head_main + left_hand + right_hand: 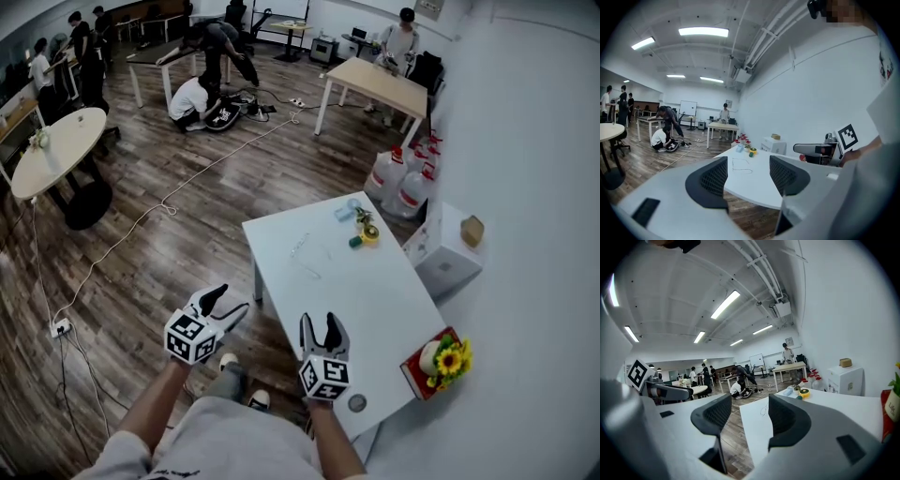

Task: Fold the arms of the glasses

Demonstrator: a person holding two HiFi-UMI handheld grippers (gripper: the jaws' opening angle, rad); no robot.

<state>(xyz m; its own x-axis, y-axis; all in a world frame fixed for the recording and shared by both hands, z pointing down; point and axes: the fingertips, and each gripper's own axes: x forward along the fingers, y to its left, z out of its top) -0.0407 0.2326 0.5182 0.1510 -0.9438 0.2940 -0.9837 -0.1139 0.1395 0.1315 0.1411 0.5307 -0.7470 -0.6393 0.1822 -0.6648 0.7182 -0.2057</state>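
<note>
The glasses [303, 251] are a thin wire frame lying with their arms spread on the white table [394, 300], towards its far left part. Both grippers hover short of them, near the table's near end. My left gripper [225, 302] is over the wooden floor left of the table, open and empty. My right gripper [322, 325] is above the table's near edge, also open and empty. The left gripper view has the glasses [740, 165] far ahead between its open jaws [747, 176]. In the right gripper view they [764, 409] lie ahead past the open gripper [747, 418].
A yellow-green tape roll [366, 234] and a blue object [347, 211] sit at the table's far end. A red book with sunflowers [439, 361] is at the near right corner. Water jugs [403, 183] and a white cabinet [450, 248] stand to the right. Cables cross the floor; people work in the background.
</note>
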